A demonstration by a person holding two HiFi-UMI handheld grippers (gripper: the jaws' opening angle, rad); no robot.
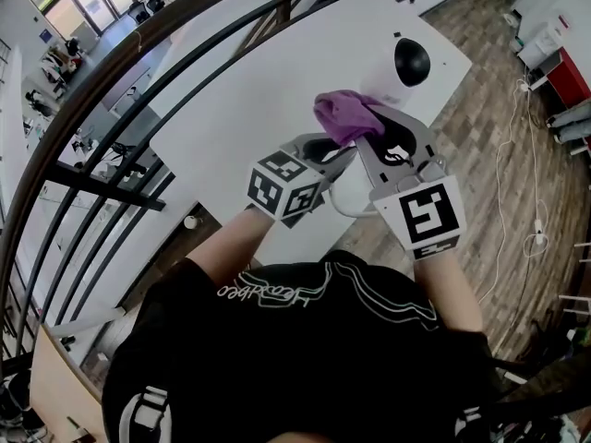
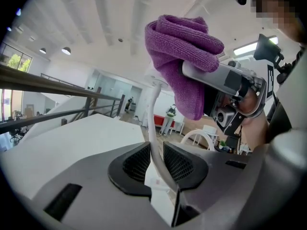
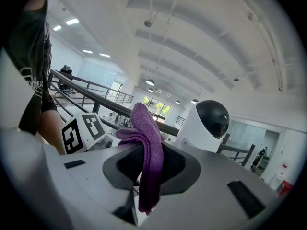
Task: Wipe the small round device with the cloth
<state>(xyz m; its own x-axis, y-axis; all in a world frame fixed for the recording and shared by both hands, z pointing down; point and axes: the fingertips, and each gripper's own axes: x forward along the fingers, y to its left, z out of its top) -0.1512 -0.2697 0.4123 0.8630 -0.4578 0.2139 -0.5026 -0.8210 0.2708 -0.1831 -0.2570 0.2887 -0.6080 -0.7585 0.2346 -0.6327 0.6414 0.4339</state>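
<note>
So the right gripper (image 3: pixel 151 163) is clamped on the purple cloth (image 3: pixel 146 128). The fabric is pinched flat between the pads, with a bunched fold sticking up past the tips and a tail hanging down below them. Straight past that fold is the small round device (image 3: pixel 206 123), a white dome-shaped camera thing standing upright with its dark lens bubble up top. From this gripper it sits ahead and a bit off to the right, just beside the cloth. I honestly can't tell if the cloth is touching the shell yet or just short of it.

The left gripper (image 2: pixel 152 159) has its jaws drawn in narrow on a thin white cable (image 2: pixel 152 109), which fills the gap between the pads and runs up toward the device. So it looks like that hand is steadying the lead, not doing any wiping. It sits on the near-left side of the device, further from it than the right one.

The device seems to stand at the far end of the white table (image 1: pixel 240 127), though its base is hidden, so take that loosely.

My read is that the wipe comes down to the right gripper pushing the cloth forward and slightly right onto the near side of the shell, then working around the dome.
</note>
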